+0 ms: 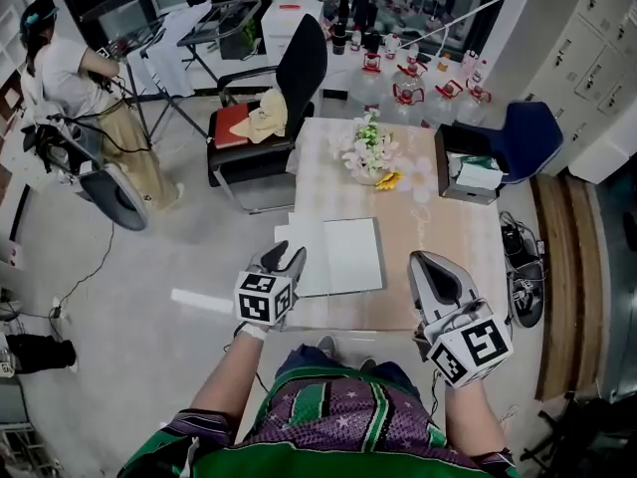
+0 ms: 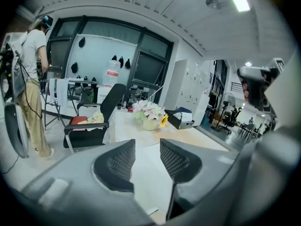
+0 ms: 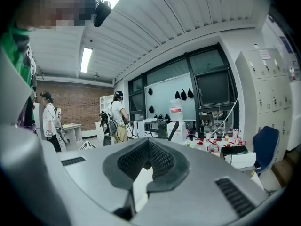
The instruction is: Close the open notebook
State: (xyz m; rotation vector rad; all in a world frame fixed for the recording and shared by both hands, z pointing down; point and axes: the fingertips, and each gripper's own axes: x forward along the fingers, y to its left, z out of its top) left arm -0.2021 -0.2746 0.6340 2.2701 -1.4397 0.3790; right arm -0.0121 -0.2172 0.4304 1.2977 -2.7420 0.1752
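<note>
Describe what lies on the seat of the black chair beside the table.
On the seat of the black chair lies a flat red thing, with a pale yellow cloth heaped partly over it. What the cloth covers cannot be seen.

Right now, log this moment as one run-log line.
notebook: open, flat on table | left gripper: open, empty, at notebook's left edge | right gripper: shut, empty

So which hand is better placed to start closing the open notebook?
Left. The left tongs are open over the left page of the notebook; the right tongs are shut, off to its right.
</note>
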